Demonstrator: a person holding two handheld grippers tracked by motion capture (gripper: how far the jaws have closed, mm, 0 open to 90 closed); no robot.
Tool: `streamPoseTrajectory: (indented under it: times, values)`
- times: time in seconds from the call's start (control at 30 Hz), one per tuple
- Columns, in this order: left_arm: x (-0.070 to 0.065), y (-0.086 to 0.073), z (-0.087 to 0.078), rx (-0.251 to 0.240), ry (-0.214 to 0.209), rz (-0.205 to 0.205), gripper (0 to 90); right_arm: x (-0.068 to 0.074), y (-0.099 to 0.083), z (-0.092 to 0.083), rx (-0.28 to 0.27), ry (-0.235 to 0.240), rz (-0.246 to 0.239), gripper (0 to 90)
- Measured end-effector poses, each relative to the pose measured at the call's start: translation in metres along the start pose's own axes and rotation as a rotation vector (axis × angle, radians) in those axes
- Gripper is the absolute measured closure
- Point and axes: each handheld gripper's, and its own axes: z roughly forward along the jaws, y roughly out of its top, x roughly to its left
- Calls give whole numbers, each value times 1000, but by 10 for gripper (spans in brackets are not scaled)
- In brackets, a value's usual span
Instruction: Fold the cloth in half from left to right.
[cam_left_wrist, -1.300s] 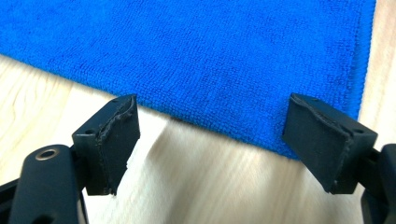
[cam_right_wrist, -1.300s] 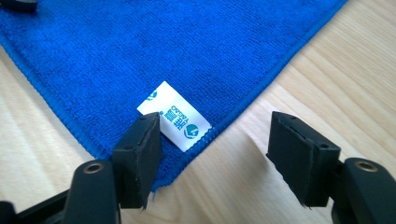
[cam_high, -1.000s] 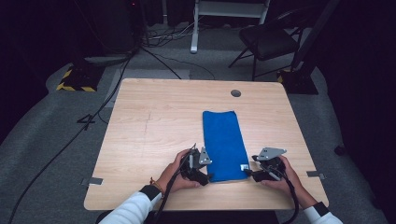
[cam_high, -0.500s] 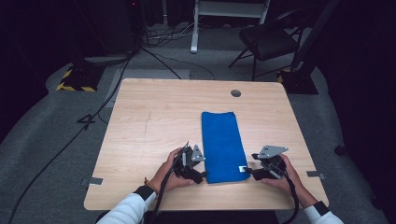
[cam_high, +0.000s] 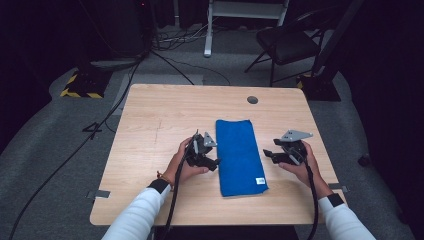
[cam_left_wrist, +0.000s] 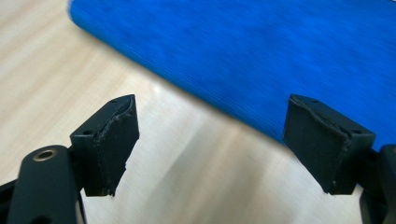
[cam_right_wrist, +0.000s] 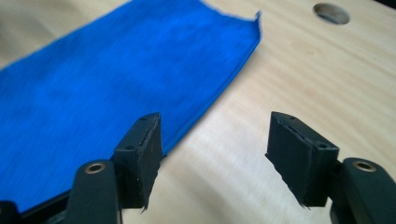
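My left hand-held gripper (cam_high: 216, 161) sits just off the left long edge of the blue towel (cam_high: 239, 154), jaws wide, nothing between the pads. From its own view the pads (cam_left_wrist: 109, 144) hang over bare wood, with the towel's folded edge running across just beyond them; the right-hand pad overlaps the blue in the picture, but I can't tell whether it touches.

My right hand-held gripper (cam_high: 267, 154) is on the towel's other side, a little apart from the right long edge. Its jaws have just been closing a bit, but they stand wide with nothing between them. In its view the towel (cam_right_wrist: 116, 88) fills the left half, one pad sits at the cloth edge, and the other is over wood.

Both grippers point inward at the towel from opposite sides, each with a grey three-cornered plate on top and a cable trailing back along my forearm.

The towel is a long folded strip, lying flat, roughly centre-right on the counter (cam_high: 160, 115), with its long axis running away from me. It has a small white tag (cam_high: 259, 180) at the near right corner. The far end is slightly ragged in the right gripper view.

Farther out is a round cable hole (cam_high: 252, 100) in the counter beyond the towel. On the grey floor past the counter are a dark chair (cam_high: 290, 42) and loose cables (cam_high: 165, 60).
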Motion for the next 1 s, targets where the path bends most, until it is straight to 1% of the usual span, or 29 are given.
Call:
streamPoseTrajectory:
  times: [0.07, 0.1, 0.13, 0.17, 0.2, 0.23, 0.27, 0.33, 0.43, 0.5, 0.57, 0.63, 0.7, 0.73, 0.77, 0.8, 0.9, 0.97, 1.0]
  values:
    - [5, 5, 6, 16, -4, 4, 199, -7, 7, 7, -9, -16, 20, 374]
    - [8, 7, 9, 8, 10, -11, 199, -11, 9, 11, -13, -15, 35, 374]
    - [12, 9, 12, -5, 14, -29, 202, -15, 12, 15, -13, -11, 55, 374]
    - [16, 12, 15, -4, -2, -50, 209, -18, 14, 19, -15, -12, 66, 377]
    - [20, 14, 17, -10, -19, -67, 207, -20, 16, 23, -9, -18, 65, 376]
    - [22, 15, 19, -35, -19, -88, 206, -22, 19, 28, 0, -26, 62, 377]
    - [25, 17, 21, -33, -17, -105, 207, -22, 21, 31, 0, -32, 59, 377]
    - [30, 19, 25, -39, -23, -125, 207, -24, 25, 38, 11, -31, 56, 377]
    - [37, 22, 31, -27, -12, -136, 207, -24, 32, 47, 19, -38, 57, 380]
    - [42, 23, 36, -24, -14, -159, 207, -23, 37, 54, 28, -37, 58, 381]
    - [47, 26, 42, -7, 6, -161, 206, -22, 41, 62, 40, -35, 52, 380]
    - [51, 29, 48, 4, 13, -174, 206, -21, 44, 69, 56, -39, 43, 380]
    - [54, 33, 52, 7, 34, -187, 206, -21, 47, 75, 53, -36, 49, 381]
    - [55, 36, 54, 2, 33, -193, 206, -21, 48, 78, 54, -41, 44, 377]
    - [56, 39, 55, 6, 43, -190, 207, -21, 49, 81, 62, -42, 45, 372]
    - [56, 42, 56, 7, 45, -198, 206, -21, 50, 85, 69, -46, 45, 371]
    - [56, 48, 63, 23, 68, -191, 207, -23, 53, 94, 86, -54, 52, 370]
    - [56, 52, 67, 42, 79, -167, 207, -26, 54, 96, 79, -61, 66, 371]
    - [55, 53, 69, 46, 93, -160, 216, -28, 55, 97, 78, -61, 74, 371]
